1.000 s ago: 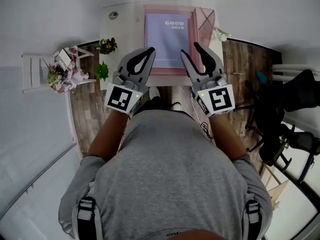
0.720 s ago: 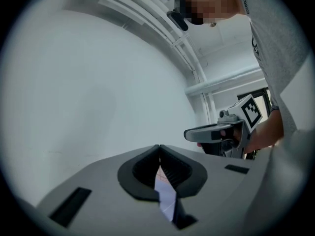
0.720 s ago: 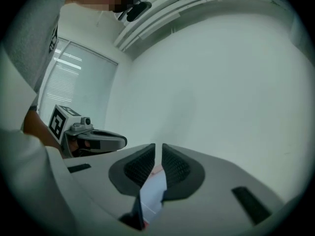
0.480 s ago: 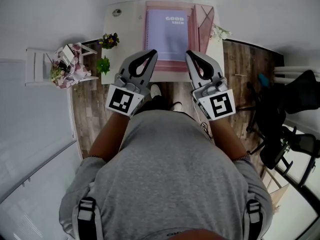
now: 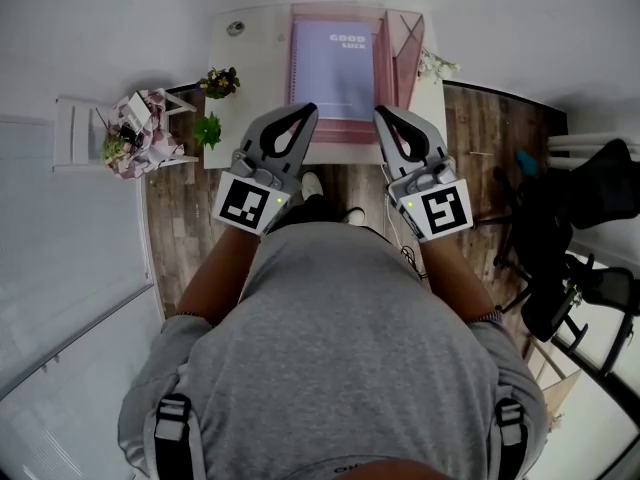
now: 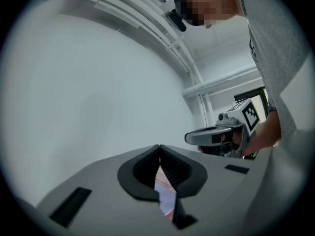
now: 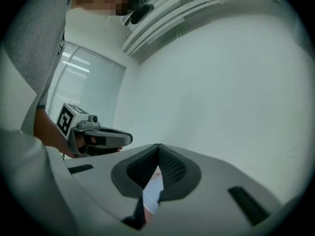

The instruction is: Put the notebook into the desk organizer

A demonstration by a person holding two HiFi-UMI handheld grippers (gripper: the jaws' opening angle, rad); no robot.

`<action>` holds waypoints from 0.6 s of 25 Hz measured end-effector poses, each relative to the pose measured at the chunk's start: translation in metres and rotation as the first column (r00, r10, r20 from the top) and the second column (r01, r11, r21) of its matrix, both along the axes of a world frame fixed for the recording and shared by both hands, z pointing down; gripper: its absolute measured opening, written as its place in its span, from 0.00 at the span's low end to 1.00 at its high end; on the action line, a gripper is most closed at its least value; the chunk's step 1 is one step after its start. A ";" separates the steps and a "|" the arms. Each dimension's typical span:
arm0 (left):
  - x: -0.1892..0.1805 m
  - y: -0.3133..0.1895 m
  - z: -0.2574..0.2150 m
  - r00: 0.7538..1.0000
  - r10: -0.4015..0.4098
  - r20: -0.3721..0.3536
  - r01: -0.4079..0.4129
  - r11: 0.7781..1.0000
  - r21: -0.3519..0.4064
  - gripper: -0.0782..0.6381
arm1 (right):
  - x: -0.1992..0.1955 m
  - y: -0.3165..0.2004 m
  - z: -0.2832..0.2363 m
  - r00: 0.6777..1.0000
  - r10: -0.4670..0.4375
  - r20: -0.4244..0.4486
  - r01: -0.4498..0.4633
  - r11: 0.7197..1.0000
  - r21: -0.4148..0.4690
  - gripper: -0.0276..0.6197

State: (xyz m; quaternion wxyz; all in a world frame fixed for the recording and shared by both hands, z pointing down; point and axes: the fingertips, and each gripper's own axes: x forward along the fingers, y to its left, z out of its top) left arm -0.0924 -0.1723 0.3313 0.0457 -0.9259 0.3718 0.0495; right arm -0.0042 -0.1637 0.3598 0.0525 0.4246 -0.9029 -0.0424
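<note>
A lavender spiral notebook [image 5: 335,68] lies flat on a pink mat [image 5: 335,136] on the white desk [image 5: 250,58]. The pink desk organizer [image 5: 409,43] stands just right of it. My left gripper [image 5: 309,109] hovers at the notebook's near left corner, shut and empty. My right gripper [image 5: 380,111] hovers at the near right corner, also shut with nothing held. In the left gripper view the pads meet at the left gripper's tip [image 6: 159,147], and the right gripper [image 6: 216,136] shows alongside. The right gripper view shows its own tip [image 7: 158,146] shut too.
Two small potted plants [image 5: 218,81] [image 5: 206,128] sit by the desk's left edge. A white side shelf with flowers [image 5: 130,133] stands further left. A small round object [image 5: 235,28] lies on the desk's far left. A black chair [image 5: 585,208] stands at the right.
The right gripper's jaws have gone from spread apart to shut. Both grippers have stayed near the desk's front edge; the left one looks unchanged.
</note>
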 end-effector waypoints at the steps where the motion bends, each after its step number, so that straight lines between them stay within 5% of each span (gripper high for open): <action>1: 0.000 0.000 0.000 1.000 -0.001 0.002 0.001 1.000 -0.001 0.14 | 0.000 0.000 0.000 1.000 0.000 0.001 0.000 1.000 0.000 0.05; 15: 0.002 0.005 0.005 1.000 -0.010 0.011 0.010 1.000 -0.003 0.14 | 0.007 0.008 0.000 1.000 0.002 0.002 -0.002 1.000 0.000 0.05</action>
